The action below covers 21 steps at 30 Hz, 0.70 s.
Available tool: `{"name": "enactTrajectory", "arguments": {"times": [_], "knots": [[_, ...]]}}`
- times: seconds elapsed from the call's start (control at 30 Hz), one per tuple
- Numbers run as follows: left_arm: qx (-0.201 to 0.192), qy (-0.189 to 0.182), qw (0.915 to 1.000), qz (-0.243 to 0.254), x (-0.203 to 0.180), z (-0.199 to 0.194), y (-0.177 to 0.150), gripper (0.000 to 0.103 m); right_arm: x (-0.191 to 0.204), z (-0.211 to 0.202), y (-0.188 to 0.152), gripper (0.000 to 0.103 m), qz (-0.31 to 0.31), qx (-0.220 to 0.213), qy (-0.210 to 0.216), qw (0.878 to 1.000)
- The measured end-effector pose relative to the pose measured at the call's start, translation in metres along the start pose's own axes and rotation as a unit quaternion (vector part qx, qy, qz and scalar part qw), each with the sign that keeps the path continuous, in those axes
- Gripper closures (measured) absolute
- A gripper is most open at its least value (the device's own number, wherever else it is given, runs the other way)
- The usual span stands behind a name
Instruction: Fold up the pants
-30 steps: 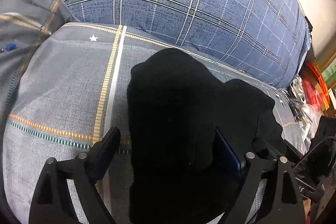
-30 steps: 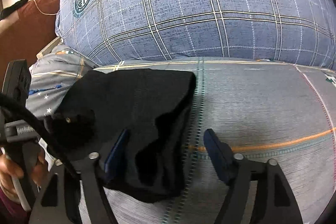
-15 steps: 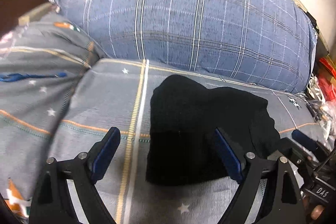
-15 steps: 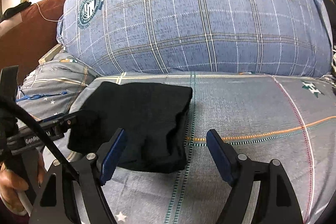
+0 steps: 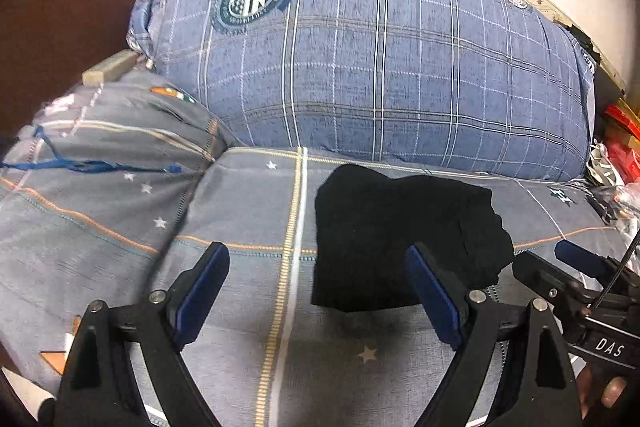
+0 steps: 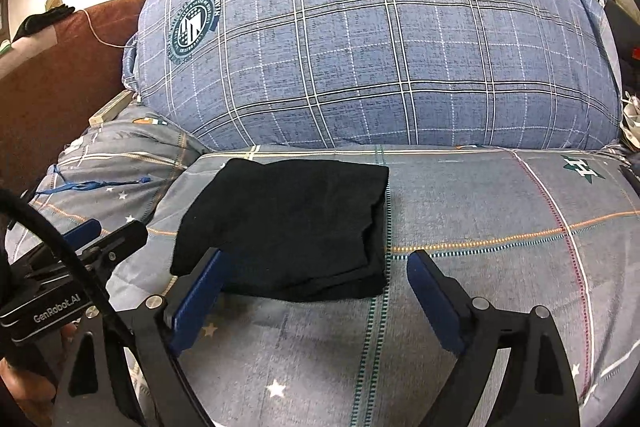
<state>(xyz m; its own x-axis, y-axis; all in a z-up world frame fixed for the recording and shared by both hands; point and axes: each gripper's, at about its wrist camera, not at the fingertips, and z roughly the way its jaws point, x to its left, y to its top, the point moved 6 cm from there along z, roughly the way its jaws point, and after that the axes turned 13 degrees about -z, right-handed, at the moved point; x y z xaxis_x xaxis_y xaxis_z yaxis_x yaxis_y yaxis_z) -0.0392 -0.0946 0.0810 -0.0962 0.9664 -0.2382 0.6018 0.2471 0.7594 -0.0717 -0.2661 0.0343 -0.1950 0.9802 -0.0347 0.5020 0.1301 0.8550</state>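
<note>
The black pants (image 5: 404, 235) lie folded into a compact rectangle on the grey patterned bed cover (image 5: 248, 219). They also show in the right wrist view (image 6: 296, 227). My left gripper (image 5: 320, 291) is open and empty, held just short of the bundle's near left edge. My right gripper (image 6: 316, 303) is open and empty, just short of the bundle's near edge. The right gripper shows at the right in the left wrist view (image 5: 576, 275). The left gripper shows at the left in the right wrist view (image 6: 92, 239).
A big blue plaid pillow (image 5: 380, 67) stands behind the pants, also in the right wrist view (image 6: 380, 47). A grey pillow (image 5: 100, 167) lies at the left. A brown headboard (image 6: 52, 67) is at the far left. Clutter (image 5: 620, 147) sits off the bed's right side.
Both grippers have pulled back and up from the pants, which now lie free on the cover. More of the pillow and the bed is in view.
</note>
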Motion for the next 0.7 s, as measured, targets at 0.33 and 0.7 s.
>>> {"name": "enactTrajectory", "arguments": {"times": [0.33, 0.7], "knots": [[-0.009, 0.014, 0.9996, 0.024, -0.007, -0.012, -0.004, 0.014, 0.005, -0.011, -0.001, 0.008, -0.004, 0.001, -0.001, 1.000], [-0.007, 0.008, 0.9997, 0.021, -0.011, -0.016, -0.007, 0.014, 0.008, -0.009, -0.007, 0.007, -0.006, 0.012, 0.002, 1.000]]}}
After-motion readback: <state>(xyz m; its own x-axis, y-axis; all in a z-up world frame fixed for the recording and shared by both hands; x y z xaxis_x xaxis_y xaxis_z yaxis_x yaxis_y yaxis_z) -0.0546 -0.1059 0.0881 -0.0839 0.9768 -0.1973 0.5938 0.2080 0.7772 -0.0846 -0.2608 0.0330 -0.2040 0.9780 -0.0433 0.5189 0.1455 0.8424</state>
